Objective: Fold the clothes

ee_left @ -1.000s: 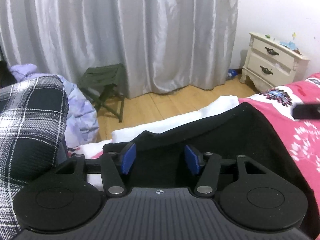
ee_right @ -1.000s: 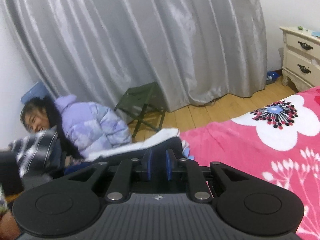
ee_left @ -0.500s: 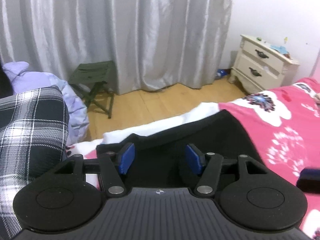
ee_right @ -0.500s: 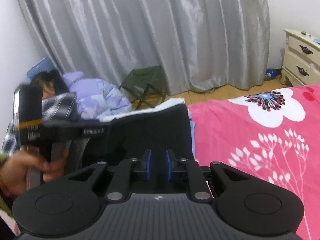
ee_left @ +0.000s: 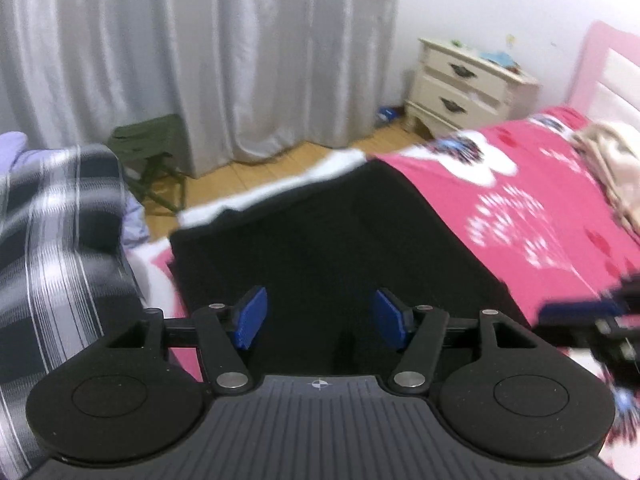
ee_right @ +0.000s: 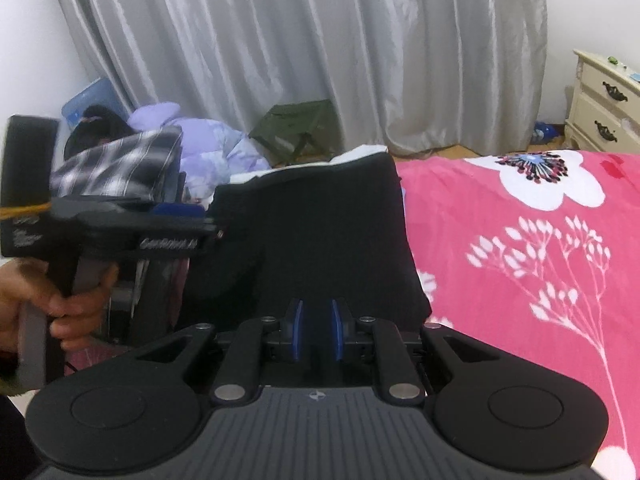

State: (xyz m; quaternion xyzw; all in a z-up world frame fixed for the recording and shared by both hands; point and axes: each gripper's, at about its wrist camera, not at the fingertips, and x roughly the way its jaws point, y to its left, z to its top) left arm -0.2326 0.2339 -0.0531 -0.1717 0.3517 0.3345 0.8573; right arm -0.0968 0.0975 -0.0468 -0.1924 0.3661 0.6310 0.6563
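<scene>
The left gripper (ee_left: 318, 318) tilts down toward the bed, its blue pads wide apart and opening, nothing pressed between them; the black garment (ee_left: 320, 232) lies flat below and ahead of the gap. From the right wrist view the same tool shows side on at the left, a boxy black body with a pistol handle wrapped by the left hand (ee_right: 48, 304), fingers curled round the grip. The right gripper (ee_right: 316, 330) also points down at a slant, its pads close together with a narrow slot between them; whether they nip the cloth edge under them cannot be told. The garment is plain matt black fabric, spread in a rough rectangle with a straight far edge near the bed's side, where a white lining or sheet (ee_right: 320, 164) peeks out along it. It rests on a pink blanket (ee_right: 520, 260), soft-looking, printed with white flowers and sprigs. Left of the garment a folded plaid cloth (ee_left: 52, 240), black with white stripes, sits in a pile. Behind, a person in a lilac puffy jacket (ee_right: 200, 140) is low beside the bed. Shiny grey curtains (ee_right: 320, 52) hang in deep pleats, with a green folding stool (ee_right: 296, 124) on the wood floor and a cream nightstand (ee_left: 464, 84) by the wall.
</scene>
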